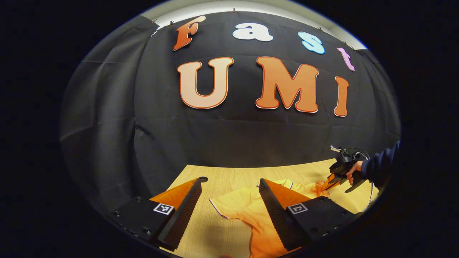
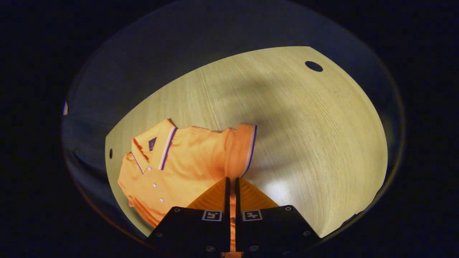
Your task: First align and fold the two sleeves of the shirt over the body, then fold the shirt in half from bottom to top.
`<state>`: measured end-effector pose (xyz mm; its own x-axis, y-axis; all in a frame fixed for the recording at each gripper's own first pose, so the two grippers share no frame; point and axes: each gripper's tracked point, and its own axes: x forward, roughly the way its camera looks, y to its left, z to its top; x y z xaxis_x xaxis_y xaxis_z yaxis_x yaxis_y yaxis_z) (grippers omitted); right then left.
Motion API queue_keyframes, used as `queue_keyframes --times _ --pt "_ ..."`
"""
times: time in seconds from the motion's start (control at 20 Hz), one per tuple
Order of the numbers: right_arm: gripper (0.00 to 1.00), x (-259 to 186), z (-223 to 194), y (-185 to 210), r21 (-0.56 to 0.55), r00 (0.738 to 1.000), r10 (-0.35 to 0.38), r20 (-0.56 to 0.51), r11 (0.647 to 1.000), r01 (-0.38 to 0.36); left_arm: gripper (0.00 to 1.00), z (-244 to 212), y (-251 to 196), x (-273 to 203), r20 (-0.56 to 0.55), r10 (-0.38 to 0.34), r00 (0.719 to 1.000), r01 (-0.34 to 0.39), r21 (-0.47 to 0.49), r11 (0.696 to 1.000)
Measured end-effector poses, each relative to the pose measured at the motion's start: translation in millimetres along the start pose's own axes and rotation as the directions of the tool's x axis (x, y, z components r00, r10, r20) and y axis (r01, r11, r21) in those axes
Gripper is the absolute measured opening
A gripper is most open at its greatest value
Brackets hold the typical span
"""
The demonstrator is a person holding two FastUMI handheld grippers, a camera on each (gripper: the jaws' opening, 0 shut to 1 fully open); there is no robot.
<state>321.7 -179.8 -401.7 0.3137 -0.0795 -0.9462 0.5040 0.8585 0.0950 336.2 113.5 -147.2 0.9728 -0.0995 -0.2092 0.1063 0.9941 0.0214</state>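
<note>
An orange polo shirt (image 2: 186,161) with a striped collar and buttons lies on the wooden table (image 2: 304,136). In the right gripper view its striped sleeve (image 2: 245,147) runs down into my right gripper (image 2: 231,179), which is shut on the shirt's fabric near that sleeve. In the left gripper view my left gripper (image 1: 231,180) hovers open over the table, with part of the shirt (image 1: 240,206) between and beyond its fingers. Farther right, the right gripper (image 1: 331,181) pinches a raised bit of the cloth, held by a hand (image 1: 353,168) in a dark sleeve.
The table (image 1: 222,175) ends at the black cloth wall behind it. Two small round holes in the tabletop (image 2: 313,66) (image 2: 110,153) sit near its edges. Bare wood stretches to the right of the shirt in the right gripper view.
</note>
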Motion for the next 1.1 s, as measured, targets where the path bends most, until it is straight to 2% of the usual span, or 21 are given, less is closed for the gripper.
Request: queue_keyframes --times 0.05,0.1,0.25,0.35,0.4,0.45,0.5,0.55,0.6,0.7,0.75,0.8,0.9,0.95,1.0,1.1 --pt "0.06 -3 4 2 -0.041 0.999 -0.023 0.026 0.999 0.024 0.99 -3 3 2 -0.005 0.000 1.000 0.000 -0.003 1.000" --pt "0.06 -9 6 13 -0.064 0.999 -0.015 0.040 0.998 0.017 0.99 -5 6 5 -0.011 0.001 1.000 -0.001 -0.005 1.000" --pt "0.06 -19 7 50 -0.086 0.997 0.036 0.064 0.996 -0.030 0.99 -19 13 16 -0.046 -0.003 0.999 0.002 -0.009 1.000" --pt "0.08 -22 1 73 -0.110 0.994 0.078 0.075 0.992 -0.069 0.99 -30 12 31 -0.090 -0.031 0.995 0.028 -0.029 0.999" --pt "0.19 -29 -6 83 -0.115 0.992 0.104 0.065 0.989 -0.097 1.00 -36 11 40 -0.121 -0.044 0.992 0.041 -0.033 0.999" --pt "0.24 -34 -11 94 -0.122 0.989 0.133 0.069 0.985 -0.124 1.00 -43 11 49 -0.144 -0.058 0.988 0.053 -0.038 0.998" --pt "0.35 -40 -14 101 -0.140 0.985 0.152 0.085 0.980 -0.139 1.00 -48 9 60 -0.170 -0.072 0.983 0.066 -0.042 0.997" --pt "0.35 -49 -15 104 -0.161 0.982 0.154 0.113 0.978 -0.135 1.00 -52 6 72 -0.192 -0.089 0.977 0.081 -0.049 0.995" --pt "0.51 -61 -16 107 -0.181 0.976 0.160 0.147 0.975 -0.132 1.00 -59 6 83 -0.221 -0.101 0.970 0.091 -0.054 0.994" --pt "0.64 -88 -22 111 -0.201 0.961 0.179 0.213 0.970 -0.136 1.00 -74 6 108 -0.300 -0.110 0.948 0.100 -0.047 0.994" --pt "0.61 -101 -24 112 -0.201 0.951 0.187 0.246 0.970 -0.138 1.00 -81 8 121 -0.352 -0.104 0.930 0.099 -0.032 0.995" --pt "0.77 -113 -27 111 -0.197 0.941 0.194 0.278 0.970 -0.141 1.00 -87 8 130 -0.394 -0.092 0.914 0.092 -0.019 0.996" --pt "0.84 -140 -34 107 -0.184 0.921 0.191 0.339 0.974 -0.134 1.00 -105 9 147 -0.474 -0.091 0.876 0.085 -0.035 0.996" --pt "0.80 -150 -37 103 -0.181 0.913 0.178 0.368 0.976 -0.117 1.00 -114 11 153 -0.516 -0.089 0.852 0.073 -0.051 0.996" --pt "0.89 -160 -40 97 -0.178 0.901 0.165 0.401 0.979 -0.100 1.00 -122 12 160 -0.544 -0.099 0.833 0.065 -0.080 0.995" --pt "0.93 -183 -47 90 -0.176 0.879 0.146 0.453 0.982 -0.073 0.99 -141 16 169 -0.627 -0.081 0.774 0.029 -0.094 0.995"
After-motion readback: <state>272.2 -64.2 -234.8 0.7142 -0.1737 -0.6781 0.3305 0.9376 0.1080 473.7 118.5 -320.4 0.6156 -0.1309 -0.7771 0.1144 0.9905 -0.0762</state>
